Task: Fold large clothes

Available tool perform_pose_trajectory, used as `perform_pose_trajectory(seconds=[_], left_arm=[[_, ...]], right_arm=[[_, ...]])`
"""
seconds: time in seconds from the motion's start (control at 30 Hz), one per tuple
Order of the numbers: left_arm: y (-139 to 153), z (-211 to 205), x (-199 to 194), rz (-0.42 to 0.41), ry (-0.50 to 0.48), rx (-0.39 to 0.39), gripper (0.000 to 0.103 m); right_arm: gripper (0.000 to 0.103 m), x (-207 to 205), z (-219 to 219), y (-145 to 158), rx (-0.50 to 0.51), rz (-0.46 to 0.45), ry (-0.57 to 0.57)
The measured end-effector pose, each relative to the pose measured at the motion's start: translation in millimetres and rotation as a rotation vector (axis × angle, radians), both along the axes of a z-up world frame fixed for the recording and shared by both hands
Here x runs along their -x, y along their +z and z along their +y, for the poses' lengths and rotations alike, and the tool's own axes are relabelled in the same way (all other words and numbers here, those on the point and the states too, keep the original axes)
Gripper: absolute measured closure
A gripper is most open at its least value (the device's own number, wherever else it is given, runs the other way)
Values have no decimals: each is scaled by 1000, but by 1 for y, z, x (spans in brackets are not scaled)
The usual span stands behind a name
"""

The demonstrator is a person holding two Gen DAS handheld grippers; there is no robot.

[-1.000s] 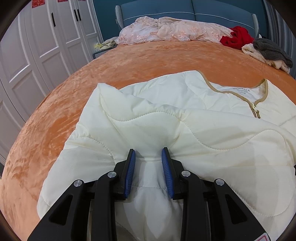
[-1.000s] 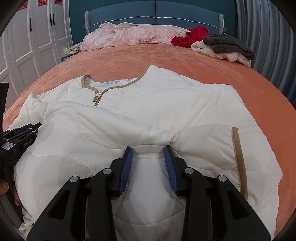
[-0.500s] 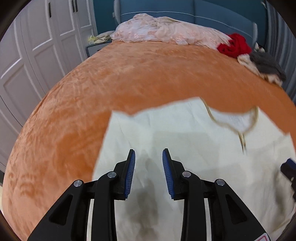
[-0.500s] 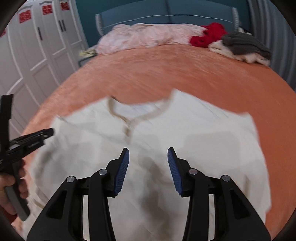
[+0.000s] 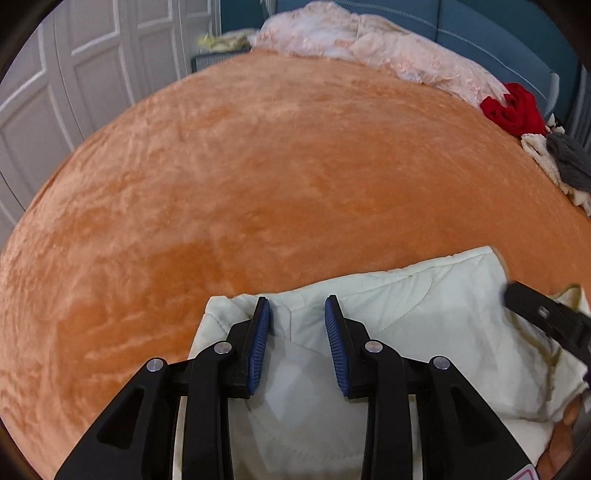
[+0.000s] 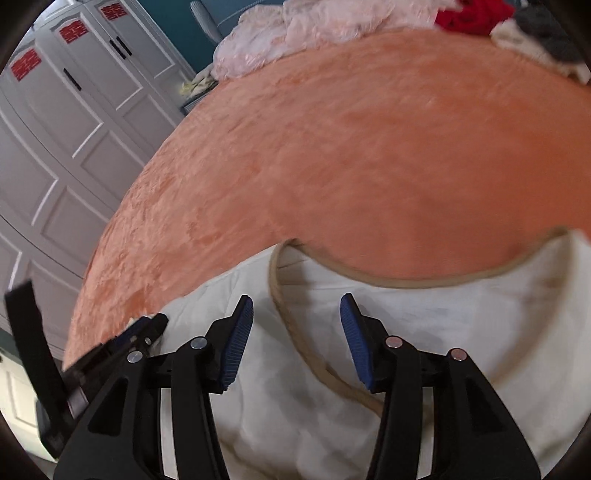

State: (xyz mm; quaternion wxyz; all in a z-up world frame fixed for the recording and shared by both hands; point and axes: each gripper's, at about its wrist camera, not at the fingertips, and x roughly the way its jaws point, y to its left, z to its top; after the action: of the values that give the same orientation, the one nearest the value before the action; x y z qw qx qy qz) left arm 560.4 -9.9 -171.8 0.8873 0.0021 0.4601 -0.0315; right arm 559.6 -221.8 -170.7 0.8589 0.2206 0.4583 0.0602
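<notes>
A cream quilted jacket (image 5: pixel 424 325) with tan trim lies on the orange bedspread (image 5: pixel 277 177). My left gripper (image 5: pixel 297 314) is open, with its pads over the jacket's left shoulder corner, holding nothing. My right gripper (image 6: pixel 297 314) is open over the tan-edged collar (image 6: pixel 406 282) and zip edge of the jacket (image 6: pixel 480 314). The right gripper's black body shows at the right edge of the left wrist view (image 5: pixel 546 321), and the left gripper shows at the left of the right wrist view (image 6: pixel 140 336).
A pink lace garment (image 5: pixel 369 48), a red garment (image 5: pixel 513 107) and a cream and grey pile (image 5: pixel 565 166) lie at the far end by the blue headboard (image 5: pixel 498 33). White wardrobe doors (image 6: pixel 74 129) stand to the left of the bed.
Both grippers have moved forward along the jacket from its lower folded part to the shoulder and collar. Both have stayed open and empty.
</notes>
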Motion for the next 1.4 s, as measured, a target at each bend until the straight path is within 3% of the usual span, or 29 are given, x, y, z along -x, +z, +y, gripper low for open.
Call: perform_pose_trajectory(seconds=[0.1,0.13,0.17,0.23,0.3,0.4,0.6,0.67,0.7,0.83,0.9,0.97,1.03,1.1,1.13,1.23,1.4], left_arm=[[-3,-4,4,-40,-10,-30,71],[-4,-4,4,-45,-9,-30,71],[-5,-2,5,-51,-8,-24,71],[-5,0,3,-57,-6,-7,70],[-6,3,4,-65,-6,17,69],[-8,3,6,-74,-8,19,69],[-13,-10,8,-95,-11,-74,67],[-12,-12,7,-95,-10,-94,67],[-12,-11,7,-93,-9,-91,66],[-7,-9,6,-73,-18,-67,61],[3,-12,9,-56,-35,-76,60],[22,-20,20,-71,-85,-39,60],[41,-37,32,-86,-148,18,57],[62,-72,42,-96,-235,67,35],[68,-86,45,-98,-266,84,33],[79,-142,47,-77,-377,149,31],[54,-227,35,33,-497,142,31]], right_arm=[[61,-5,14,-8,11,-6,55],[83,-4,19,-8,15,-18,81],[99,-3,21,-7,9,-21,98],[101,4,18,1,25,-67,82],[102,9,13,5,59,-94,44],[102,6,15,-7,137,-62,3],[102,1,23,-17,234,-26,-12],[84,8,23,-5,266,-46,-41],[83,16,19,3,282,-63,-66],[77,75,-36,47,284,-112,-210],[68,101,-71,58,292,-92,-265],[66,126,-109,60,317,-55,-292],[66,142,-138,58,323,-22,-317],[66,154,-167,54,283,-11,-356],[66,156,-177,51,249,-13,-372],[71,154,-201,42,138,-22,-398],[74,140,-212,24,66,0,-377]])
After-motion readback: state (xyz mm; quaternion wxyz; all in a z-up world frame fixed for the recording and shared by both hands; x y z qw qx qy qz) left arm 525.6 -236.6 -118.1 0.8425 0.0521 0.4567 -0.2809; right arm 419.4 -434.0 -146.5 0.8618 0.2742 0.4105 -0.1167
